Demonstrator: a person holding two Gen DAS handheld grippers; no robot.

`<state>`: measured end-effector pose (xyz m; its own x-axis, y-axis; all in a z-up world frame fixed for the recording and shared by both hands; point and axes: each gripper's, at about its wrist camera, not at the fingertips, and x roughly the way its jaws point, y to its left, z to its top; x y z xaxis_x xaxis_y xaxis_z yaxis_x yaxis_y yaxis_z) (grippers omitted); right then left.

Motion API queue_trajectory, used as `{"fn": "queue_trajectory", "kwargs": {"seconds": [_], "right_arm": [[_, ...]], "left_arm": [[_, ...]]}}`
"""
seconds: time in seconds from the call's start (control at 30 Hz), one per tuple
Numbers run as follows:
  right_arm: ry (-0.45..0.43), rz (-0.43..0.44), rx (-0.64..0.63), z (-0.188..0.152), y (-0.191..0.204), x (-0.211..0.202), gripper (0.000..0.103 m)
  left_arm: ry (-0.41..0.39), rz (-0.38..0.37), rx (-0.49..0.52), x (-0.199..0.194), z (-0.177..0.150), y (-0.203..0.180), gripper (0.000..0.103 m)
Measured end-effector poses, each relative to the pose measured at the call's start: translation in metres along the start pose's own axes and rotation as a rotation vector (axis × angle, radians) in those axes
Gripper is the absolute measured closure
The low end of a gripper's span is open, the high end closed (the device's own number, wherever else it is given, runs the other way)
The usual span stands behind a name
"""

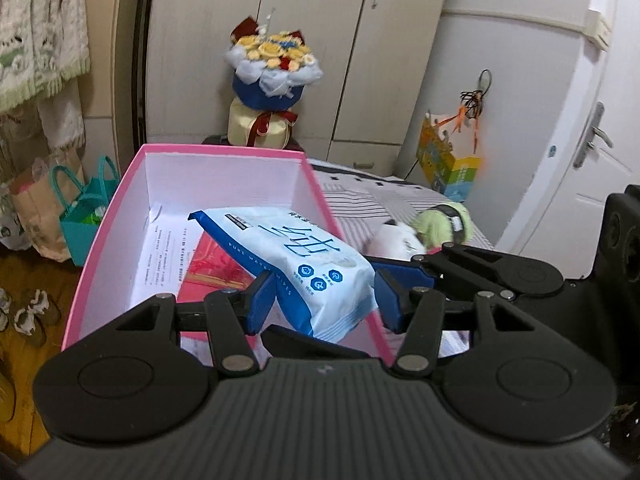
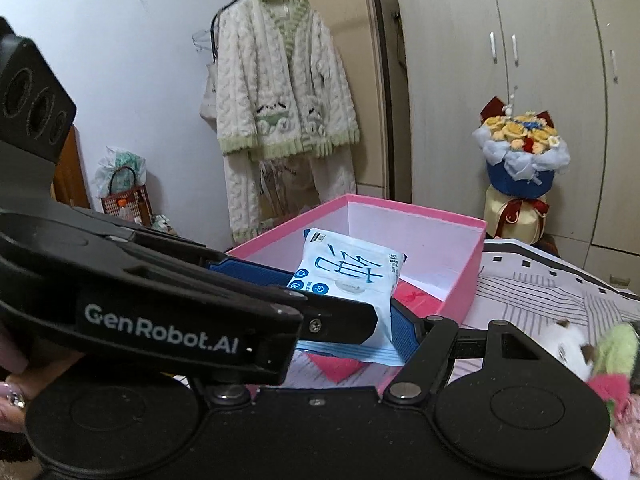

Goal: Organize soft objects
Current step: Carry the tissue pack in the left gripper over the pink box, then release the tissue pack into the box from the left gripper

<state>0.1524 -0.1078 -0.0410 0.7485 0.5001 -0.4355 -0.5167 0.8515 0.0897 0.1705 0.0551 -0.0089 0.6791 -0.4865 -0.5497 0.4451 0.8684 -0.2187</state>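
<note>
A light blue pack of wet wipes point(image 1: 296, 264) lies tilted over the near right edge of an open pink box point(image 1: 224, 152) on the bed. My left gripper point(image 1: 324, 300) has its blue pads on either side of the pack's near end, with a gap at the right pad; it looks open. In the right wrist view the pack point(image 2: 348, 276) and box point(image 2: 472, 264) show too, with the left gripper across the front. My right gripper's left finger is hidden; its state is unclear. A white and green plush toy point(image 1: 424, 228) lies on the bed to the right.
Papers and a red item point(image 1: 212, 268) lie in the box bottom. A flower bouquet point(image 1: 272, 64) stands behind the box before wardrobe doors. A knitted cardigan point(image 2: 276, 80) hangs on a rack. Bags point(image 1: 80, 216) stand on the floor at left. The striped bedsheet point(image 2: 540, 292) spreads right.
</note>
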Motion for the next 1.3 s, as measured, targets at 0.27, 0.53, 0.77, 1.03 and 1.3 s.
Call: {"fn": "queue_trajectory", "kwargs": {"seconds": [0.27, 0.53, 0.77, 1.03, 1.3], "right_arm": [[0.122, 0.035, -0.03, 0.031, -0.017, 0.064, 0.027], [0.234, 0.075, -0.047, 0.042, -0.03, 0.109, 0.026], [0.324, 0.058, -0.092, 0.045, -0.024, 0.12, 0.024], [0.326, 0.038, -0.108, 0.042, -0.02, 0.099, 0.023], [0.287, 0.014, -0.143, 0.038, -0.011, 0.054, 0.022]], "left_arm": [[0.138, 0.013, -0.063, 0.049, 0.042, 0.048, 0.05], [0.244, 0.011, -0.123, 0.091, 0.056, 0.079, 0.051], [0.26, 0.004, -0.15, 0.098, 0.052, 0.089, 0.051], [0.183, 0.138, -0.036, 0.067, 0.046, 0.075, 0.045], [0.17, 0.119, 0.013, 0.02, 0.037, 0.058, 0.039]]}}
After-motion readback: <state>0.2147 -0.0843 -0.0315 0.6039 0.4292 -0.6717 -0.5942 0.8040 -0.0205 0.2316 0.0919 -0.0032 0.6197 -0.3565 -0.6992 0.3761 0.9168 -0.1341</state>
